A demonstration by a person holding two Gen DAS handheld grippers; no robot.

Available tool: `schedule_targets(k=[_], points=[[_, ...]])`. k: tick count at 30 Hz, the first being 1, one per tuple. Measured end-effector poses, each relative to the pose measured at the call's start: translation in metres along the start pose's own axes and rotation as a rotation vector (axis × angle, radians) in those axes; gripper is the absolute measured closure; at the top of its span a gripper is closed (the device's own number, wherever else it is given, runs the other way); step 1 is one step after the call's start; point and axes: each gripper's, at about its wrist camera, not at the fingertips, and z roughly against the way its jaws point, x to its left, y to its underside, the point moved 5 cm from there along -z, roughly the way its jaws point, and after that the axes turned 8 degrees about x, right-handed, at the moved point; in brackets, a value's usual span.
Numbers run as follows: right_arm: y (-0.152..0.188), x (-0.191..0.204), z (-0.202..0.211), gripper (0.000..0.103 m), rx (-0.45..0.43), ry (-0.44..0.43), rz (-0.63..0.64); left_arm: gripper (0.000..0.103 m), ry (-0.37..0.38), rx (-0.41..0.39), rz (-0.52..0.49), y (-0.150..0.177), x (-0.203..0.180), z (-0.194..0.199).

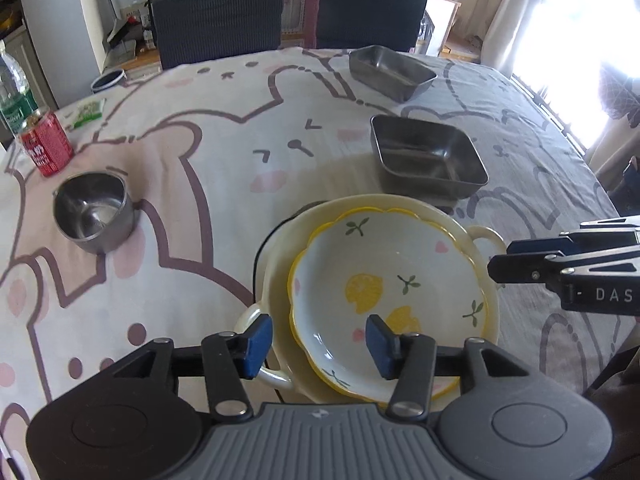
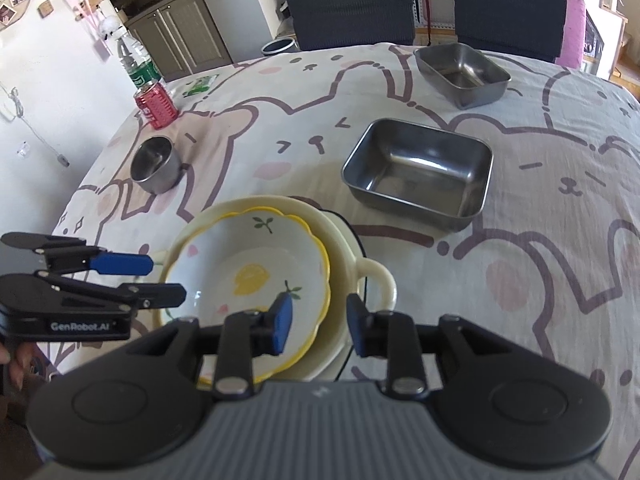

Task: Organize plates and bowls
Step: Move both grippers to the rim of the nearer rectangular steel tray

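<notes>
Lemon-patterned bowl (image 1: 384, 292) sits nested inside a cream two-handled dish (image 1: 486, 236) near the close edge of the table (image 1: 224, 152), and both grippers hang just above this stack. The left gripper (image 1: 318, 346) has its jaws parted to a middling width with nothing between the pads; its blue fingers straddle the near rim of the lemon-patterned bowl without touching it. The right gripper (image 2: 320, 326) is narrower but also parted and empty, poised over the cream dish's right handle and rim.

With that pair already stacked, the metal pieces remain apart. Beyond the stack and to its right lies a rectangular steel tray (image 2: 418, 172), its long axis running roughly across the table, and a second steel tray (image 2: 462, 72) sits further back. The right gripper looks nearer to both. A round steel cup (image 1: 94, 210) stands well off to the left beside a red can (image 1: 46, 140), closer to the left gripper. Something dark appears to lie under the cream dish, though it is mostly hidden.
</notes>
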Motion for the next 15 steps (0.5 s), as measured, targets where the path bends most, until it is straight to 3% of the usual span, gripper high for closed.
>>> schedule_targets(k=[4, 7, 11, 15], points=[[-0.002, -0.001, 0.009, 0.068, -0.035, -0.002, -0.002, 0.045, 0.009, -0.044, -0.012, -0.006, -0.004, 0.015], [-0.007, -0.006, 0.020, 0.058, -0.085, 0.016, -0.013, 0.030, 0.000, -0.098, -0.017, -0.015, -0.008, 0.029], [-0.016, -0.021, 0.041, 0.047, -0.165, 0.035, -0.045, 0.018, 0.008, -0.171, -0.002, -0.034, -0.011, 0.041], [-0.028, -0.045, 0.067, 0.029, -0.278, 0.059, -0.084, 0.002, 0.021, -0.222, -0.018, -0.056, -0.020, 0.043]])
